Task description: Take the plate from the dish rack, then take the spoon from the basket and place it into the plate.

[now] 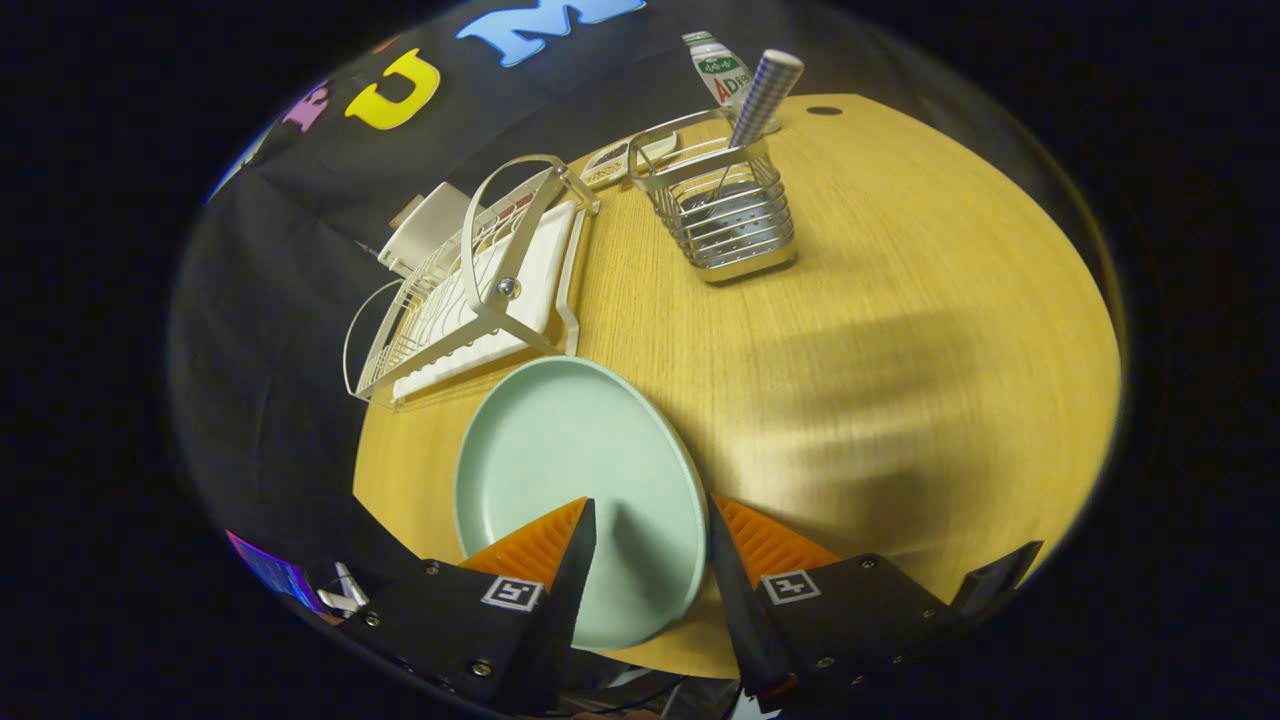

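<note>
In the gripper view my tool [650, 545] is spread, gripping nothing, its fingers straddling the near right rim of the plate [570, 470], which lies flat on the surface [900, 330] at lower centre, just before the dish rack [480, 280]. The spoon [762, 95] stands upright in the basket [725, 215] at upper centre, well beyond. I judge that lifting carelessly could snag the rim, and pinching that slim handle badly could tip the basket.

Bottle [722, 72] behind the basket [725, 205], label too blurred to read reliably
</note>
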Demonstrator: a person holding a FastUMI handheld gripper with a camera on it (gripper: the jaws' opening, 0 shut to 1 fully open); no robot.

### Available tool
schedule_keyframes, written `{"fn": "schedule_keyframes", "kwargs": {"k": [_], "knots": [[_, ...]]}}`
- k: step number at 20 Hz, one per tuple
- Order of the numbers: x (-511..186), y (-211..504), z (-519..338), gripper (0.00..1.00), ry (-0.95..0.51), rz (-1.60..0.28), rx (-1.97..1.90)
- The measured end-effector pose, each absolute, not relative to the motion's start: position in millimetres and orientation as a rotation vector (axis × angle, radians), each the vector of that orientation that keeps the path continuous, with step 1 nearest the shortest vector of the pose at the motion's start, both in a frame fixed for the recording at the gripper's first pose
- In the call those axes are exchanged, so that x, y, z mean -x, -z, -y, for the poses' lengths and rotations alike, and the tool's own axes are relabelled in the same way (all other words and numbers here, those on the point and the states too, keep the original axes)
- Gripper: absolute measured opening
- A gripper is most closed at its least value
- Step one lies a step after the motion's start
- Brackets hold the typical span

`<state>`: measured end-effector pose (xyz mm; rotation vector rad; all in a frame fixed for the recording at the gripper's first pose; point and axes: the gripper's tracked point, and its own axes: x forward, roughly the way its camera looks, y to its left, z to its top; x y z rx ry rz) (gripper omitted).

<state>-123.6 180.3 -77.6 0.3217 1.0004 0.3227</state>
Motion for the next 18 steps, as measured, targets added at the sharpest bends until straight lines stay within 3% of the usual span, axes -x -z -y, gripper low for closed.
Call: {"fn": "schedule_keyframes", "kwargs": {"k": [1, 2, 12, 18], "knots": [[121, 69, -171, 0.65, -0.31, -0.955, -0.299], [118, 60, -162, 0.73, -0.29, -0.902, -0.269], [58, -97, -93, 0.73, -0.175, -0.24, 0.011], [19, -107, -83, 0.73, -0.152, -0.081, -0.009]]}}
